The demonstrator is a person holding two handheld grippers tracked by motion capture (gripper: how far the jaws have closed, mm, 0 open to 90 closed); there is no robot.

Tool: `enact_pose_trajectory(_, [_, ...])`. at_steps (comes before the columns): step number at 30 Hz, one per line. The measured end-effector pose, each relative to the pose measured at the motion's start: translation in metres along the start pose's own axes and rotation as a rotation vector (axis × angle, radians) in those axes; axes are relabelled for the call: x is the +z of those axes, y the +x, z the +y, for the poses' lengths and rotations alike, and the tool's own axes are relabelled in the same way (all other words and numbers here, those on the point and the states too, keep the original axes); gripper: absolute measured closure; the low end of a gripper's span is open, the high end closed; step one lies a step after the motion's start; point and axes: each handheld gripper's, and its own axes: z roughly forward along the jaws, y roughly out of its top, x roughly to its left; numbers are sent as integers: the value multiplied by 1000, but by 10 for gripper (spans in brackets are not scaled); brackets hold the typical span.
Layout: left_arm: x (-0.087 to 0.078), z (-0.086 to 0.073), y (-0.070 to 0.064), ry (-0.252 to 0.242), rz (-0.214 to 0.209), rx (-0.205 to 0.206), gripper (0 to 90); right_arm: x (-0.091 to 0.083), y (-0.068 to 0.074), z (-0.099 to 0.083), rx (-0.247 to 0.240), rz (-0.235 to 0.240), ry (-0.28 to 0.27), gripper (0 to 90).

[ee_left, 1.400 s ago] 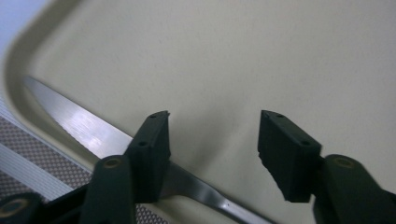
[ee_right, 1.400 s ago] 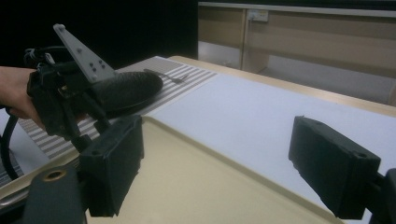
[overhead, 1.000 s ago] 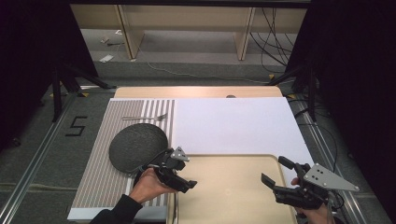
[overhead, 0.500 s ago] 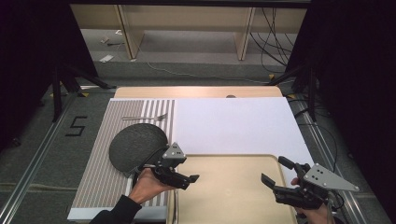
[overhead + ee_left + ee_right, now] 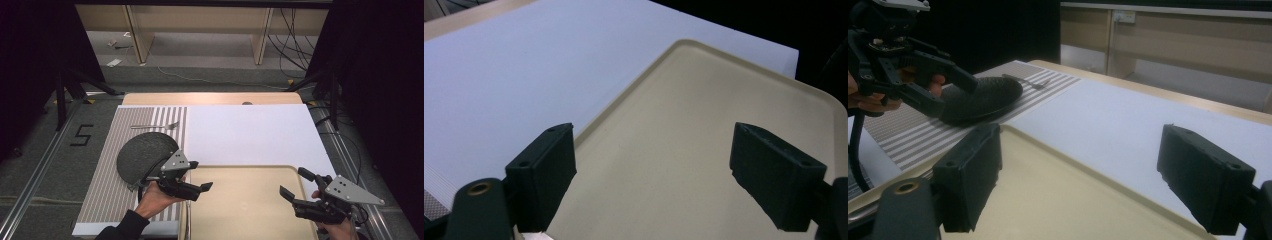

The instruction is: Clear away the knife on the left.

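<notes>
Both grippers hang over the tan tray [image 5: 250, 210], jaws spread wide, holding nothing. The left gripper [image 5: 197, 189] sits close to the dark plate [image 5: 142, 156]; a swing might bump it.

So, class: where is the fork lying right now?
In the high view the fork lies on the striped mat at the table's left, just beyond the dark plate, near the white sheet.

A bare beige tray [image 5: 245, 200] and white sheet [image 5: 250, 132] lie open for passage; on the striped mat [image 5: 107, 195], a dark plate [image 5: 142, 156] and fork [image 5: 156, 126] stand in the way.
</notes>
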Motion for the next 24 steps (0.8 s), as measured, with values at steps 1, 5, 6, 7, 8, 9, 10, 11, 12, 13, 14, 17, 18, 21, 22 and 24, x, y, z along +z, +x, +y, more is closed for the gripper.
enact_pose_trajectory(1, [-1,0,0,-15,2,0,183,0,0,0,-1,0,1,189])
enact_pose_trajectory(5, [-6,0,0,-64,7,5,183,0,0,0,0,0,1,189])
enact_pose_trajectory(6, [-7,0,0,-72,10,6,183,0,0,0,0,-1,2,189])
enact_pose_trajectory(7, [-9,0,0,-84,13,8,183,0,0,0,-1,-1,2,189])
enact_pose_trajectory(8, [-10,-1,1,-93,12,7,183,0,0,0,-1,-1,1,189])
enact_pose_trajectory(9, [-11,-1,1,-105,10,3,182,0,0,0,-1,0,1,189])
enact_pose_trajectory(10, [-13,-1,1,-115,13,5,180,0,0,0,-1,0,1,189])
enact_pose_trajectory(11, [-14,-2,1,-122,14,3,180,0,0,0,-1,-1,2,189])
enact_pose_trajectory(12, [-15,-2,2,-128,10,0,179,0,0,0,0,0,1,189])
enact_pose_trajectory(13, [-16,-3,2,-137,11,2,176,0,0,0,0,0,0,189])
enact_pose_trajectory(14, [-17,-3,2,-139,14,2,176,0,0,0,-1,0,1,189])
enact_pose_trajectory(17, [-20,-5,2,-146,21,4,176,0,0,0,0,1,0,189])
enact_pose_trajectory(18, [-21,-5,2,-150,23,4,175,0,0,0,1,1,0,189])
enact_pose_trajectory(21, [-24,-7,3,-164,32,-5,175,0,0,0,3,2,-2,189])
enact_pose_trajectory(22, [-24,-7,3,-167,37,-7,176,0,0,0,3,2,-3,189])
enact_pose_trajectory(24, [-25,-8,4,-174,33,-18,175,0,0,0,2,3,-1,189])
